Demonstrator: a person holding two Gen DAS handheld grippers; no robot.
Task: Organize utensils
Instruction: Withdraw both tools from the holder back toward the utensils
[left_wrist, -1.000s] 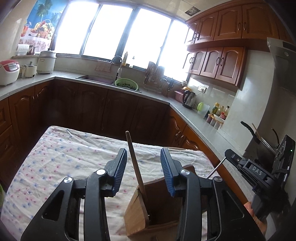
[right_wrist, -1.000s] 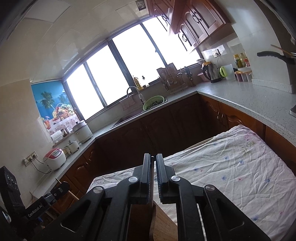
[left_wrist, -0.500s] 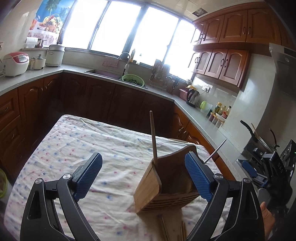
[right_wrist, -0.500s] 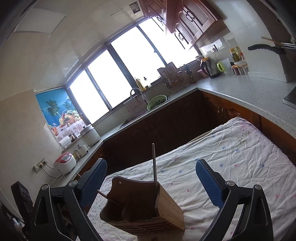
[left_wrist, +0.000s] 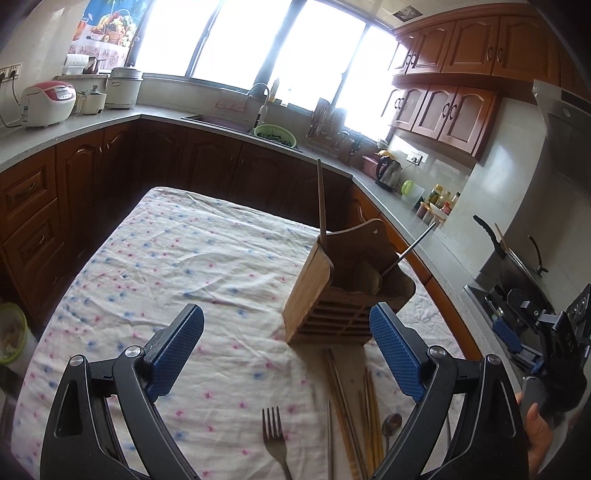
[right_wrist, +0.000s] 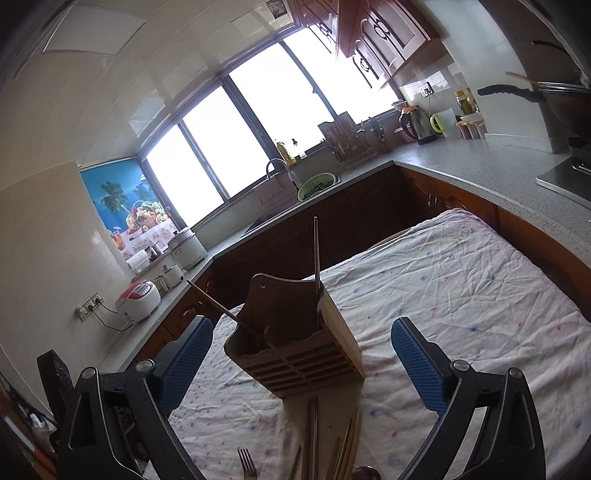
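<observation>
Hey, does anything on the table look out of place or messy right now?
Yes. Chopsticks, a fork and a spoon lie loose on the tablecloth in front of the wooden holder, not in it. In the holder one wooden stick stands upright and a thinner one leans out sideways.

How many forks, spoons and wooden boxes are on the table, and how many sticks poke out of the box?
Forks: 1
Spoons: 1
Wooden boxes: 1
Sticks poking out of the box: 2, the upright stick and the leaning stick
Total: 5
</observation>
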